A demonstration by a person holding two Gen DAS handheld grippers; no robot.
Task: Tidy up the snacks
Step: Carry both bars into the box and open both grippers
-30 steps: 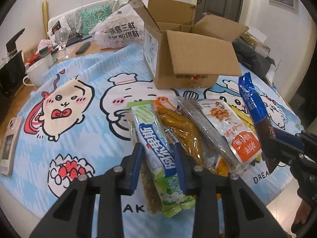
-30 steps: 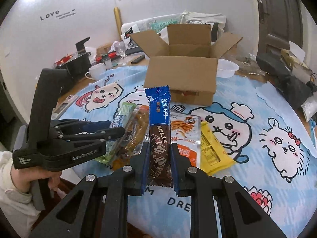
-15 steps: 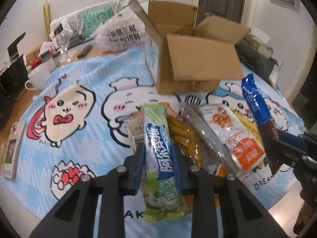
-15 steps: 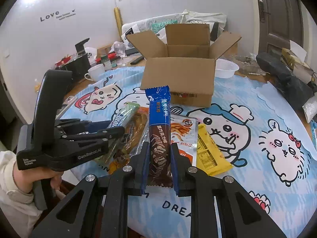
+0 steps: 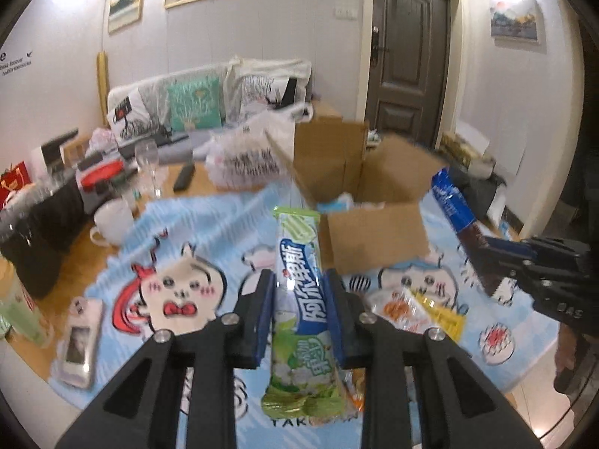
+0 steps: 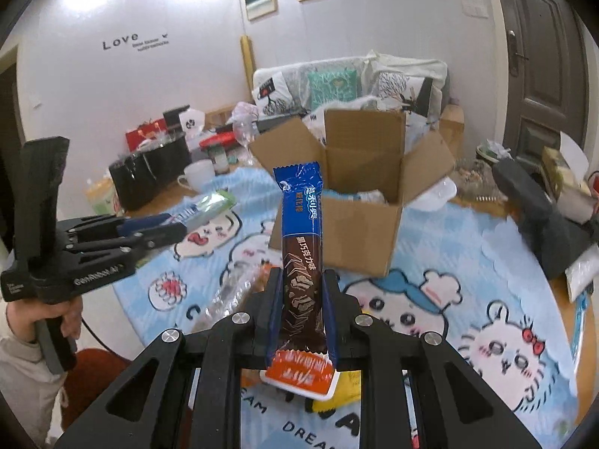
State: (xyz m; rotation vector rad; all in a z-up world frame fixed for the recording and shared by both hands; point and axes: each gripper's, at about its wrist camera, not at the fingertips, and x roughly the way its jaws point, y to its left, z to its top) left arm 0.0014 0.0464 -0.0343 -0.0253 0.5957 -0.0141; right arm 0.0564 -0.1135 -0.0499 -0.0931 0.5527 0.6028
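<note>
My left gripper (image 5: pixel 299 288) is shut on a green and white snack packet (image 5: pixel 299 295), which is lifted off the table and points toward the open cardboard box (image 5: pixel 370 235). My right gripper (image 6: pixel 302 288) is shut on a blue and brown chocolate bar (image 6: pixel 301 232), also held up in the air in front of the box (image 6: pixel 359 224). In the left wrist view the right gripper (image 5: pixel 498 258) with its bar (image 5: pixel 455 205) appears at the right. In the right wrist view the left gripper (image 6: pixel 176 228) with the green packet (image 6: pixel 209 205) appears at the left. More packets (image 5: pixel 415 307) lie on the tablecloth below.
A cartoon-printed blue tablecloth (image 6: pixel 468 273) covers the table. A phone (image 5: pixel 76 340), a white mug (image 5: pixel 112 220), a wine glass (image 5: pixel 148 164), a black pot (image 6: pixel 149 168) and a printed plastic bag (image 5: pixel 247 161) stand to the left and behind. A dark bag (image 6: pixel 531 205) lies at the right.
Both grippers have risen with their snacks, the left one more. The green packet has come off the pile and the view has tilted up toward the box and the wall.
</note>
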